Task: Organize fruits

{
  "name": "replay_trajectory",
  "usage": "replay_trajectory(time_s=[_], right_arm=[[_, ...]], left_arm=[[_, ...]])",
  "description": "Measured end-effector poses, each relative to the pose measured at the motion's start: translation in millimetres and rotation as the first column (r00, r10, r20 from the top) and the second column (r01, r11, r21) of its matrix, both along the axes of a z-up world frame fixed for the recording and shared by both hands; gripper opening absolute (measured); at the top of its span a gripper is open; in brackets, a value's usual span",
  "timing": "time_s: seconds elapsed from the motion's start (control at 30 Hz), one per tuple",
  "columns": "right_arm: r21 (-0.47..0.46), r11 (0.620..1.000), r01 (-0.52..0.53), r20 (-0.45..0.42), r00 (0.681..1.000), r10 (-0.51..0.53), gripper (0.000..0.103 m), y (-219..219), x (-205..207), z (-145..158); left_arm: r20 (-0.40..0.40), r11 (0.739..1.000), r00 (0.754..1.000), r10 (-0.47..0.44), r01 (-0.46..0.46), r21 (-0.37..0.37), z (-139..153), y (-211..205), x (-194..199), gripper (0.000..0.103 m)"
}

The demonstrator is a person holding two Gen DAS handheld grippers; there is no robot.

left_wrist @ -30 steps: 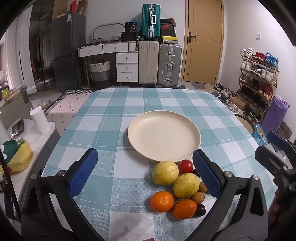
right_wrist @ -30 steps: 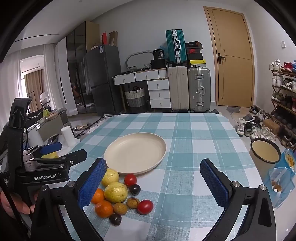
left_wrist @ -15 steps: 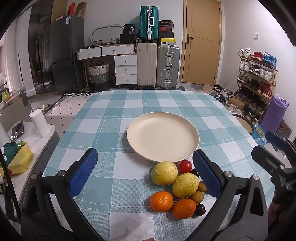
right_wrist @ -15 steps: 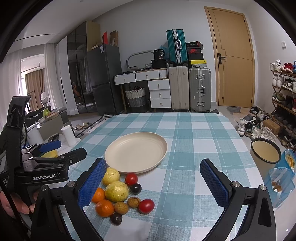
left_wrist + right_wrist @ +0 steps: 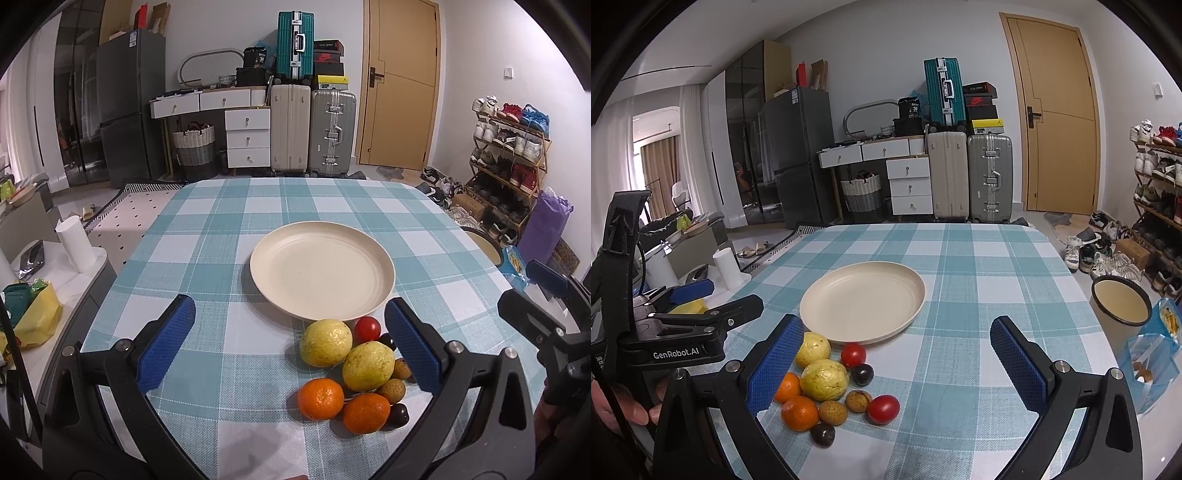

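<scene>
The fruits (image 5: 354, 369) were piled lower right of frame, just below the empty plate (image 5: 321, 269) on the bench (image 5: 207, 236). Both the left gripper (image 5: 288, 339) and the right gripper (image 5: 894, 358) were spread wide, nothing held. The guavas looked firm enough to be gripped across the middle; the tomatoes, probably squishy and slippery, wanted gentler handling.

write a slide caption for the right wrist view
Open right claw above a teal checked tablecloth, empty round cream plate ahead, mixed fruit pile in front of it.

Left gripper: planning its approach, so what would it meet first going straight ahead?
Probably the plate: it lies ahead of the open left gripper. The fruit pile sits off toward its right finger. Depth is uncertain.
</scene>
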State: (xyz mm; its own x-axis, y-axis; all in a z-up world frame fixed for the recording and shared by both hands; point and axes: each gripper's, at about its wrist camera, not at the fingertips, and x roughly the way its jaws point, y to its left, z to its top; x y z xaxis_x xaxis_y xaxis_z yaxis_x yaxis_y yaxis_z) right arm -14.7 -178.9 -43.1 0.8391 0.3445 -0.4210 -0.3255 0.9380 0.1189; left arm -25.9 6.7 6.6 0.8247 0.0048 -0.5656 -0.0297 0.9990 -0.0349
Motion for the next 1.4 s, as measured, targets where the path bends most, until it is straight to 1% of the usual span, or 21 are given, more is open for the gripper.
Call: replay_trajectory(time_s=[0.8, 1.07, 1.4], right_arm=[[-0.003, 1.000, 0.000, -0.006, 1.000, 0.000, 0.103, 2, -1, -2], [-0.010, 1.000, -0.008, -0.012, 1.000, 0.008, 0.103, 3, 0, -9], [-0.016, 1.000, -0.013, -0.049, 0.999, 0.012, 0.103, 4, 14, -21]], left_arm=[[-0.033, 1.000, 0.999, 0.000, -0.001, -0.020, -11, 2, 7, 0.102], [-0.079, 0.996, 0.996, -0.034, 0.027, -0.088, -27, 8, 19, 0.102], [-0.174, 0.985, 0.982, -0.076, 0.046, -0.168, -58, 17, 51, 0.102]])
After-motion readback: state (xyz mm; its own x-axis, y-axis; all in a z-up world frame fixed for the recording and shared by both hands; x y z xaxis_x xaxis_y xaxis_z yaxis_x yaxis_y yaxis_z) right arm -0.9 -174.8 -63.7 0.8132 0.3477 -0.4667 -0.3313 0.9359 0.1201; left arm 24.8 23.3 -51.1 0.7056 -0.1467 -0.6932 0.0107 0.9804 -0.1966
